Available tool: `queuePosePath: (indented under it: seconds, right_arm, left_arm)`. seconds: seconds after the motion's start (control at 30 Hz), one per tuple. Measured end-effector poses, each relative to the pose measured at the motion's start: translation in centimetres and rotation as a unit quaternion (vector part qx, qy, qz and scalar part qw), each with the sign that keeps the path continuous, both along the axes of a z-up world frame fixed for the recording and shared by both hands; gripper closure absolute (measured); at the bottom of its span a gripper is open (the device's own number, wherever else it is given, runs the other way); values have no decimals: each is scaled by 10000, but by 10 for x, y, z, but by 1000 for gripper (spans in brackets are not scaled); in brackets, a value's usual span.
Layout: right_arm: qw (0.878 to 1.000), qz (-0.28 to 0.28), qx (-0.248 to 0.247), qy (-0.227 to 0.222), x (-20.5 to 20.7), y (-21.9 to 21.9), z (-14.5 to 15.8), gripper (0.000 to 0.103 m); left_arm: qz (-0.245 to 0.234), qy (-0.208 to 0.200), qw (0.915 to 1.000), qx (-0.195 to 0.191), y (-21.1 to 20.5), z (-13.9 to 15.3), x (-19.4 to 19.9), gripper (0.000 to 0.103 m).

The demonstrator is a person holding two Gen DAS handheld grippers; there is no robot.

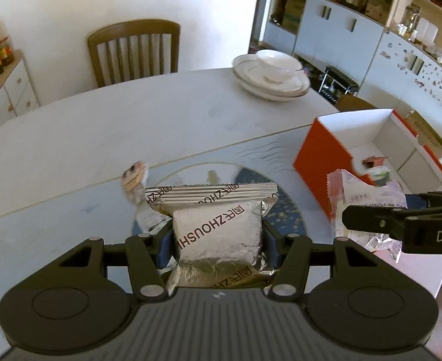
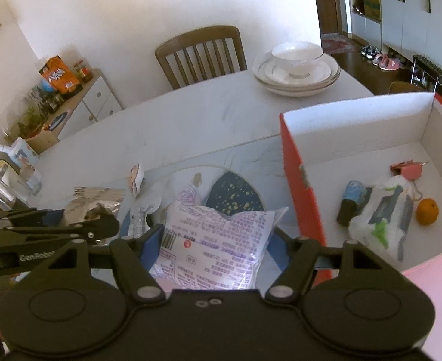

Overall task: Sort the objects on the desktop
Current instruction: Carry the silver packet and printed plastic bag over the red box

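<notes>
My left gripper (image 1: 217,240) is shut on a silver foil snack packet (image 1: 217,228) and holds it above the table; a second silver packet (image 1: 211,194) lies just beyond it. My right gripper (image 2: 213,240) is shut on a white packet with purple print (image 2: 217,240), which also shows in the left wrist view (image 1: 368,201). The orange box (image 2: 299,186) with a white inside stands to the right and holds an orange (image 2: 427,211), a white-green packet (image 2: 380,216), a dark tube (image 2: 351,200) and a pink item (image 2: 407,168). A small snack packet (image 1: 133,177) lies left of the silver ones.
Stacked white plates with a bowl (image 1: 273,73) sit at the table's far right. A wooden chair (image 1: 135,51) stands behind the table. A sideboard (image 2: 79,99) with clutter is at the left. A round mat (image 2: 234,194) with blue pattern lies under the packets.
</notes>
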State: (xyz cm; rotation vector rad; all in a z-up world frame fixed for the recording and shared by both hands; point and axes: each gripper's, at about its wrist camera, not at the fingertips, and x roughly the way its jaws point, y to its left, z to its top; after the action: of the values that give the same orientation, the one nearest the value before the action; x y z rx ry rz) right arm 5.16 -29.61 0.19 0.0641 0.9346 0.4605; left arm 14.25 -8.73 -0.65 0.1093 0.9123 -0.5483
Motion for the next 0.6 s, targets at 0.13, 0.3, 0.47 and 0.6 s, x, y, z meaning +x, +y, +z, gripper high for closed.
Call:
queuePosePath:
  seconds: [0.13,0.3,0.47,0.6]
  right_arm:
    - [9999,18,76,-75,2,-17,10,32]
    - [9998,-28,140,-124,8,-41,18,32]
    - [9997,-123,158,-165,16,-67,22,32]
    - [9995,-236,139,-174,23,-91,23,32]
  left_arm:
    - [-112,-92,9999,-3,-19,7,-5,46]
    - [-278,-124,9995,-49,-44,11,-9,46]
    - [-420,-134,9990,-42,-71,12,-12,46]
    - [-516,-169,9985,-39,-94,14,-15,46]
